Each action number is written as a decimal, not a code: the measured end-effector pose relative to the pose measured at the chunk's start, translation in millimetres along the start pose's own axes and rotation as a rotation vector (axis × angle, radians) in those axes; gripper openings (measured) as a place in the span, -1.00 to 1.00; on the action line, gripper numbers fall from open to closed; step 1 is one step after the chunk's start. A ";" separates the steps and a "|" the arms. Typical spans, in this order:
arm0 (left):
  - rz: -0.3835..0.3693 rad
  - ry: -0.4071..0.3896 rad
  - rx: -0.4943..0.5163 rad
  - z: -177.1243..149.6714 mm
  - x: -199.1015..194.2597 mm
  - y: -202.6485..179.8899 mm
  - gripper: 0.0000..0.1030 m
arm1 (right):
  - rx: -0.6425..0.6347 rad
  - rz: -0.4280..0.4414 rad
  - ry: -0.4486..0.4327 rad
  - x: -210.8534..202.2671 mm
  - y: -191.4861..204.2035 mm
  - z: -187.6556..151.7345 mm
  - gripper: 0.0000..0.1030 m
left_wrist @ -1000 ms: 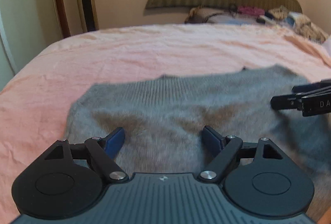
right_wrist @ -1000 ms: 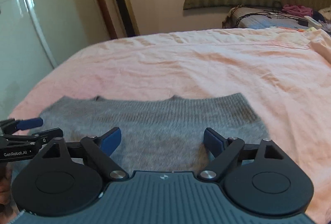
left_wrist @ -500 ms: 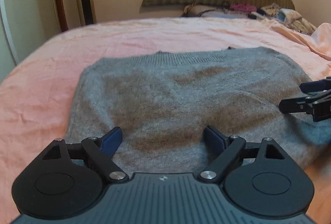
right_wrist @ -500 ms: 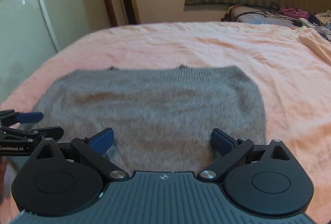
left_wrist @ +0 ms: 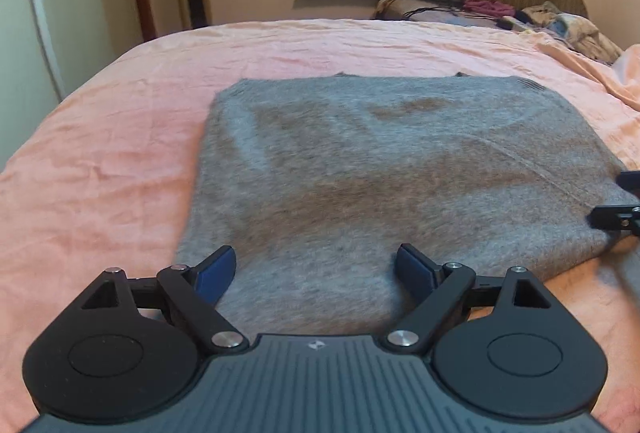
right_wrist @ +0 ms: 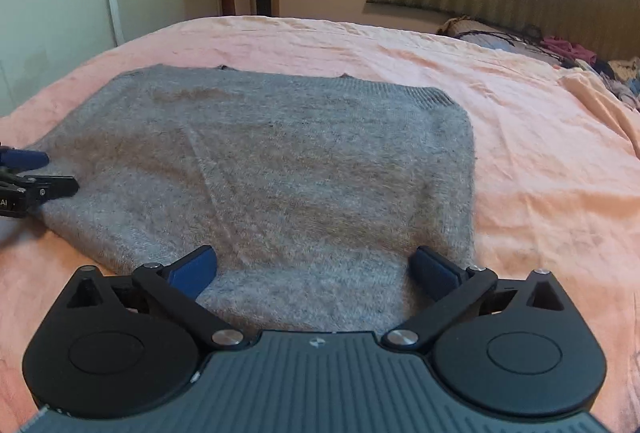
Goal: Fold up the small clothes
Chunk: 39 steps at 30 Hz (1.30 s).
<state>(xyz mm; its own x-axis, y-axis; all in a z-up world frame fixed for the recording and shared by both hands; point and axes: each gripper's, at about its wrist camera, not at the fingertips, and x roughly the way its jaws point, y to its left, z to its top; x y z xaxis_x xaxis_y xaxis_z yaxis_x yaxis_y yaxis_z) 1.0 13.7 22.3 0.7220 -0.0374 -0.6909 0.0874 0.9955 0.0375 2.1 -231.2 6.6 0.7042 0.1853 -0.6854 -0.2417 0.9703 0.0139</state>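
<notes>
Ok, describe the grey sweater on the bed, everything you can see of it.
The grey sweater is a fuzzy knit with a ribbed band along its far edge. It lies flat on the pink bedsheet, already folded into a rough rectangle, with a diagonal seam line across it and brownish shading in the nap. Both the left gripper and the right gripper hang open over its near edge, gripping nothing. Whether the fingertips touch the knit cannot be told.

The black left gripper with blue pads (left_wrist: 316,265) and its right twin (right_wrist: 314,267) both gape wide, level, side by side.
</notes>
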 end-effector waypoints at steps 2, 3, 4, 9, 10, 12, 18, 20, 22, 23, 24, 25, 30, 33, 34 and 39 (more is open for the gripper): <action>-0.023 -0.010 -0.028 -1.1 -11.0 2.1 0.69 | 0.024 -0.041 0.021 -11.5 0.1 6.0 0.83; -0.029 -0.007 -0.026 -2.9 -11.8 -0.2 0.69 | 0.031 -0.050 0.009 -19.3 2.5 6.3 0.86; -0.024 0.016 -0.017 -6.5 -6.9 -4.4 0.69 | 0.030 -0.040 -0.005 -24.1 5.7 6.3 0.89; -0.012 -0.011 -0.044 -16.1 -12.2 -5.0 0.72 | 0.027 -0.038 0.011 -6.4 8.2 -8.1 1.00; -0.021 -0.021 -0.077 -17.1 -19.1 0.0 0.72 | 0.035 -0.040 0.026 -7.0 8.7 -6.3 1.00; -0.006 -0.042 -0.155 -22.3 -30.1 9.4 0.73 | 0.035 -0.043 0.042 -7.4 9.9 -4.9 1.00; -0.060 -0.058 -0.550 -54.7 -53.6 47.7 0.73 | 0.040 -0.056 0.036 -7.9 12.7 -6.5 1.00; -0.104 -0.058 -0.614 -57.8 -58.7 52.9 0.73 | 0.051 -0.065 0.039 -11.3 14.1 -5.7 1.00; -0.195 -0.034 -0.702 -59.8 -57.1 62.6 0.75 | 0.075 -0.069 0.039 -20.0 12.1 -6.5 1.00; -0.242 -0.028 -0.756 -60.8 -55.7 68.3 0.75 | 0.097 -0.066 0.035 -26.0 9.1 -7.3 1.00; -0.300 -0.021 -0.824 -62.8 -52.5 74.8 0.75 | 0.124 -0.060 0.028 -32.3 5.3 -8.6 1.00; -0.357 -0.008 -0.892 -65.4 -47.2 81.1 0.75 | 0.176 -0.046 0.015 -41.3 -2.3 -11.1 1.00; -0.484 0.005 -1.130 -74.3 -27.0 99.1 0.75 | 0.633 0.116 -0.005 -74.3 -64.8 -40.0 1.00; -0.502 0.001 -1.178 -72.5 -19.1 100.8 0.76 | 0.907 0.259 -0.026 -80.0 -95.8 -67.1 1.00; -0.488 0.002 -1.172 -69.8 -17.8 98.3 0.75 | 0.970 0.301 -0.034 -78.7 -101.8 -73.6 1.00; -0.234 0.024 -0.863 -30.5 -17.8 54.5 0.73 | 0.986 0.346 -0.045 -53.3 -98.5 -60.2 1.00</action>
<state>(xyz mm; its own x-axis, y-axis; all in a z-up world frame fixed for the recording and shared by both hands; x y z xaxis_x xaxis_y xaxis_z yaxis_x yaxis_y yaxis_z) -28.1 71.3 14.6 0.7353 -0.2555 -0.6278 -0.3232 0.6819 -0.6561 -51.8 -346.1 -2.1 0.7298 0.4632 -0.5029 0.2024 0.5562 0.8060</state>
